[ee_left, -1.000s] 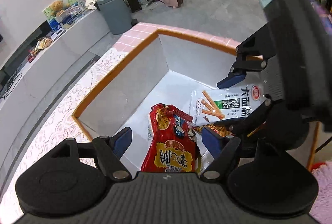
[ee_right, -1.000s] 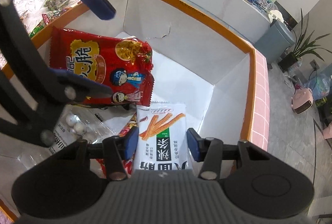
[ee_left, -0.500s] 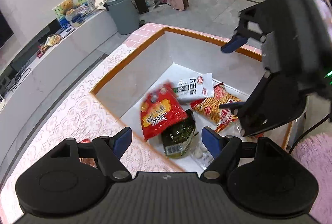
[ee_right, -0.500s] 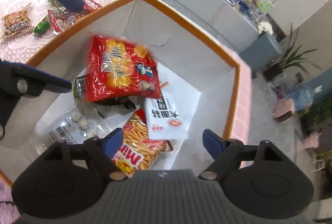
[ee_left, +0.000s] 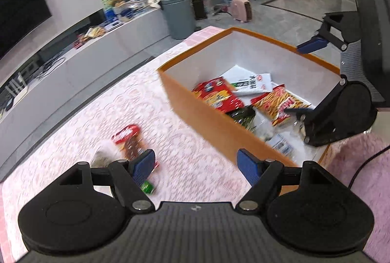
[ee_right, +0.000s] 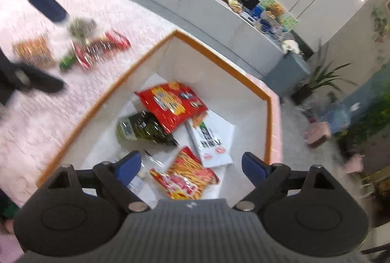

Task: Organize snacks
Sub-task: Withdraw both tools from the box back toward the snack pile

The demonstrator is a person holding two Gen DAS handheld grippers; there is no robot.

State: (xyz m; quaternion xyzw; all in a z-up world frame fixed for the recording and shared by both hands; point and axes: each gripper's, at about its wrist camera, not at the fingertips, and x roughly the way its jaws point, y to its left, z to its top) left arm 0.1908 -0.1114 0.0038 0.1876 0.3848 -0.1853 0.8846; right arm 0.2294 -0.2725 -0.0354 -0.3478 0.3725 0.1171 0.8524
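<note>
Snacks in orange-rimmed box [ee_right: 220, 57]
Left claw [ee_left: 196, 165] apart, empty; right claw [ee_right: 191, 165] opening, empty, above red bag [ee_right: 170, 102].

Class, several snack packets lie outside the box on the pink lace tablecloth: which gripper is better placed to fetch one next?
Left, probably. The left gripper hangs open right above the red snack packet, while the right gripper, jaws opening and empty, is over the orange-rimmed white box.
</note>
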